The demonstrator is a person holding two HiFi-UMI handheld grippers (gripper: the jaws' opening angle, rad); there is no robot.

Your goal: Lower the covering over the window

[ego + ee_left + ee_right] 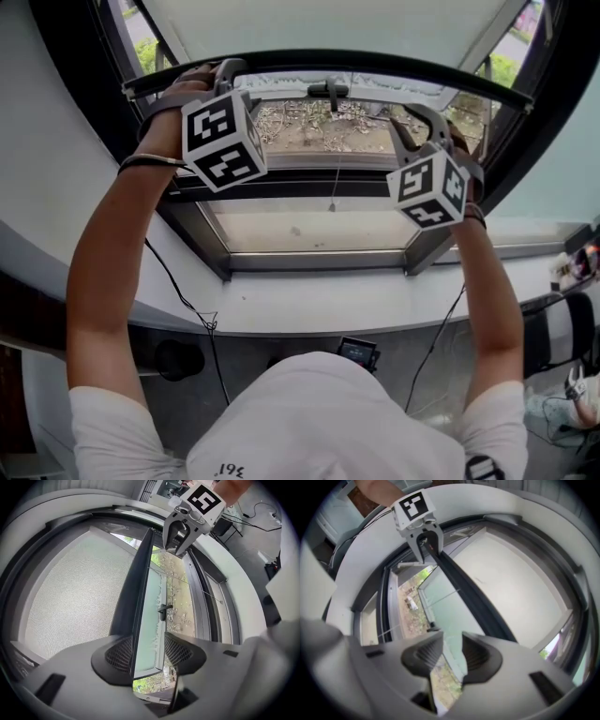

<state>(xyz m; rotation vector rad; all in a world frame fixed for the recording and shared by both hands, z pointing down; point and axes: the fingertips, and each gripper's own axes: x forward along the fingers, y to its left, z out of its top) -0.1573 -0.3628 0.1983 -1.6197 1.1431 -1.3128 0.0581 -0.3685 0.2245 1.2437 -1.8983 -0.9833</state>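
- The jaws of my left gripper [148,644] stand apart around the blind's dark bottom bar [136,597]. The bar's edge runs between the pads and lies against the pad on the fabric side, with a gap at the other pad. If I pull down like this, I judge the bar slides out.
- My right gripper [453,643] is also wide, with nothing pressed. Only window pane [440,603] shows in its gap, and the bar passes just beside the fabric-side pad. Closing here may catch nothing, or only nip the bar's edge.
- Beyond both sets of jaws, the pale covering [70,597] sits high, with most of the window bare below it. I judge the lowering hardly begun.
- Pulling with one end gripped and the other loose would tilt the bar, and the fabric could run crooked or jam.
- Past the bar, between the two grippers, a window handle [328,89] and a thin cord [336,169] sit close. Either could snag the bar as it descends.
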